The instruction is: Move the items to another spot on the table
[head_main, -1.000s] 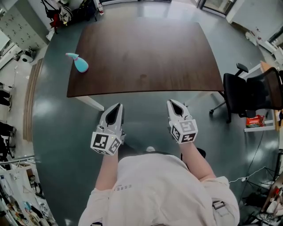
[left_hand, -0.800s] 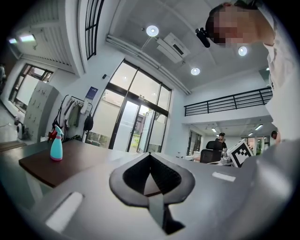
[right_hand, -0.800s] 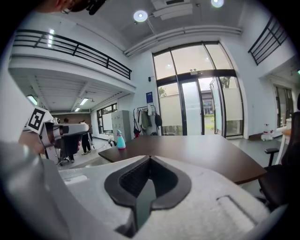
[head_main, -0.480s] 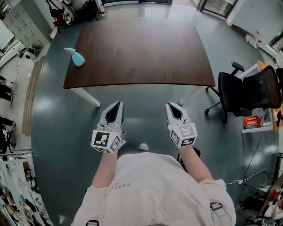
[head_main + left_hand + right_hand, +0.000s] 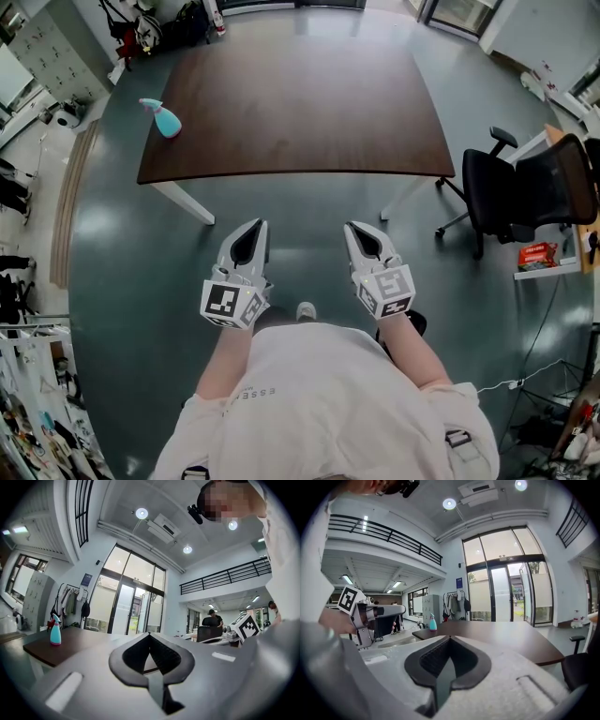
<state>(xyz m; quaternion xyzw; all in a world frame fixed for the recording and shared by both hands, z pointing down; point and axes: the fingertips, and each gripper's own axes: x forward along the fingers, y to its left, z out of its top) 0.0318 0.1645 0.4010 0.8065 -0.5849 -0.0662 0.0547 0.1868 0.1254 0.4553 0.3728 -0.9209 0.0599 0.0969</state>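
Observation:
A light-blue spray bottle (image 5: 164, 119) stands near the left edge of the dark brown table (image 5: 300, 103); it also shows in the left gripper view (image 5: 55, 631) and small in the right gripper view (image 5: 432, 622). My left gripper (image 5: 252, 230) and right gripper (image 5: 360, 232) hover side by side over the floor, short of the table's near edge. Both are shut, tips together, with nothing between them. Each points roughly level toward the table.
A black office chair (image 5: 525, 197) stands right of the table, beside a desk edge with a red packet (image 5: 539, 256). White table legs (image 5: 183, 202) drop at the near corners. Clutter and racks line the left floor. People stand far off in the left gripper view.
Both grippers have shifted slightly nearer each other and a little back toward my body; the table sits a bit farther away in the head view. Jaws stay shut.

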